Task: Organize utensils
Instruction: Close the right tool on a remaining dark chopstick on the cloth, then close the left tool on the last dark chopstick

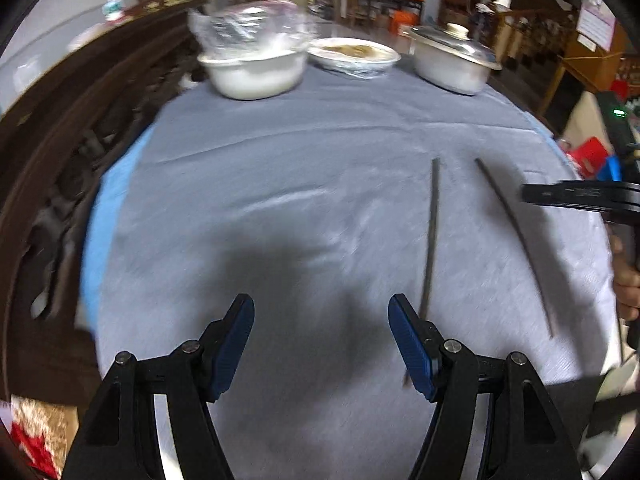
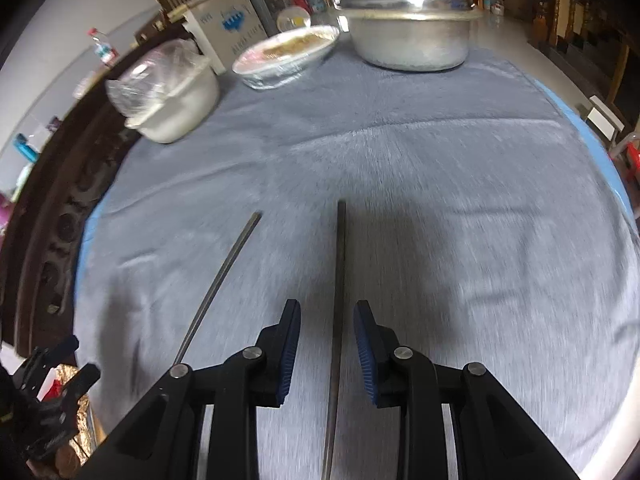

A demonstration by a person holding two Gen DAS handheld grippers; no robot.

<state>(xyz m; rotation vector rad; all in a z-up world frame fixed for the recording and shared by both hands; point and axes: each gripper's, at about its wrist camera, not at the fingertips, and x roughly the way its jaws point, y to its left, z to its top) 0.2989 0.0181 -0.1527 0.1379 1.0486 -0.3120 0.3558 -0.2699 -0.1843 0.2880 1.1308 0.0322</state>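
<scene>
Two dark chopsticks lie apart on the grey cloth. In the left wrist view the left chopstick (image 1: 431,236) runs down beside my left gripper's right finger, and the right chopstick (image 1: 516,240) lies further right. My left gripper (image 1: 321,312) is open and empty, above the cloth. My right gripper (image 1: 580,196) shows at the right edge there. In the right wrist view my right gripper (image 2: 327,312) is open, its fingers on either side of the right chopstick (image 2: 340,280) without touching it. The left chopstick (image 2: 224,276) lies to the left.
At the table's far side stand a white bowl with a plastic bag (image 1: 252,68), a wrapped dish of food (image 1: 354,56) and a lidded metal pot (image 1: 452,60). A dark carved wooden rail (image 1: 60,140) borders the left side. The grey cloth (image 1: 320,152) covers the table.
</scene>
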